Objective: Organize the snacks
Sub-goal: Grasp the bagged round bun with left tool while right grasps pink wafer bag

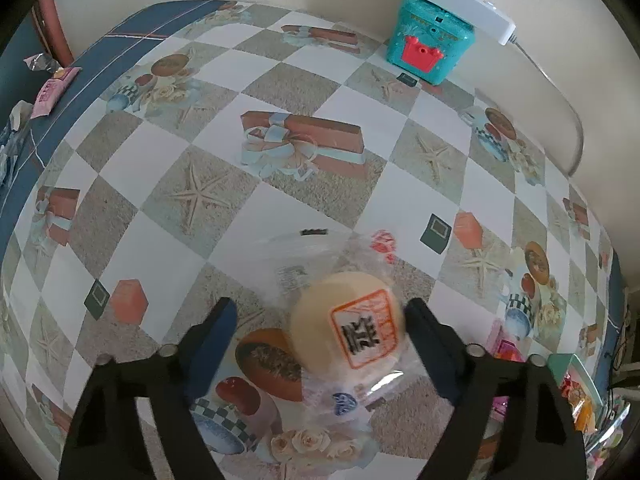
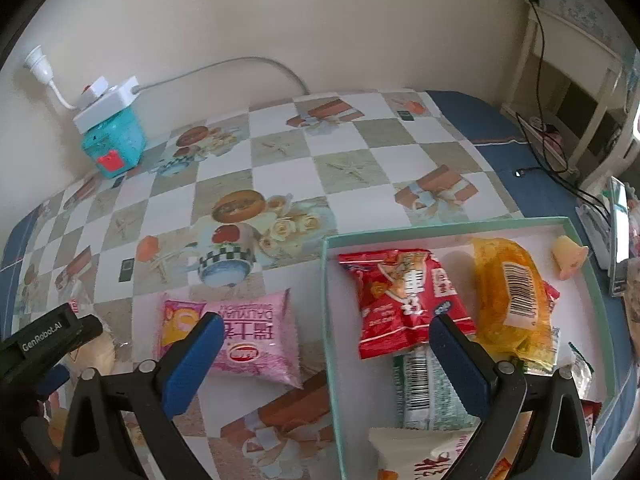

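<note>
In the left wrist view a round pale bun in a clear wrapper [image 1: 352, 332] with an orange label lies on the patterned tablecloth between the fingers of my open left gripper [image 1: 320, 320], close to the right finger. In the right wrist view my right gripper [image 2: 324, 336] is open and empty above the left edge of a shallow green-rimmed box [image 2: 326, 288]. The box holds a red snack bag [image 2: 404, 300], an orange packet [image 2: 508, 292], a green-and-white packet [image 2: 424, 392] and a white packet [image 2: 420, 456]. A pink snack bag [image 2: 248, 336] lies on the cloth left of the box.
A teal toy box [image 1: 430, 50] with a white power strip [image 2: 106, 102] on top stands by the wall. A pink wrapped snack [image 1: 50, 90] and wrappers lie at the table's far left edge. A white shelf with cables [image 2: 560, 92] stands to the right.
</note>
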Tool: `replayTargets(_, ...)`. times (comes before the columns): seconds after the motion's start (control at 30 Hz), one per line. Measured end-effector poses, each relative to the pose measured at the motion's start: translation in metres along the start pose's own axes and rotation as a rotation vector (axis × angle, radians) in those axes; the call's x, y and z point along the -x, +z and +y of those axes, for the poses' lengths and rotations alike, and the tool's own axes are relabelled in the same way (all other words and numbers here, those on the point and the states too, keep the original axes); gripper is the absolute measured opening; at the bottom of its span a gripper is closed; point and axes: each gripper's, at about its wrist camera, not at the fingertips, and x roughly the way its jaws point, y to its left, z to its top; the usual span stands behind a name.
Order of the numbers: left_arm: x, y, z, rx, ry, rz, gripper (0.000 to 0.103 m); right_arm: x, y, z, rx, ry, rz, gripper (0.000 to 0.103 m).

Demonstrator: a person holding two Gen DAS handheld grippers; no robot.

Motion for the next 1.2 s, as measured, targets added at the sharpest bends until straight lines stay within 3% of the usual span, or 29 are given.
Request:
replayTargets(0.1,0.004,0.000,-0.001,-0.015,-0.005,-0.002,0.070,-0.001,-0.001,0.005,0.007,0.013,0.004,0.103)
replayTargets(0.2,0.005,0.001,-0.001,-0.026,-0.008,0.002,0.067,0.000,-0.003,0.010,0.019,0.020,0.001,0.103)
replayTargets(0.7,0.003,0.001,0.022,-0.026,-0.027,0.045,0.065,-0.007,-0.006,0.019,0.140,0.020,0.011,0.103)
replayTargets(1.2,0.000,0.007,0.051,0.025,-0.086,0.072,0.065,-0.018,-0.017,0.060,0.523,-0.066,0.043,0.103)
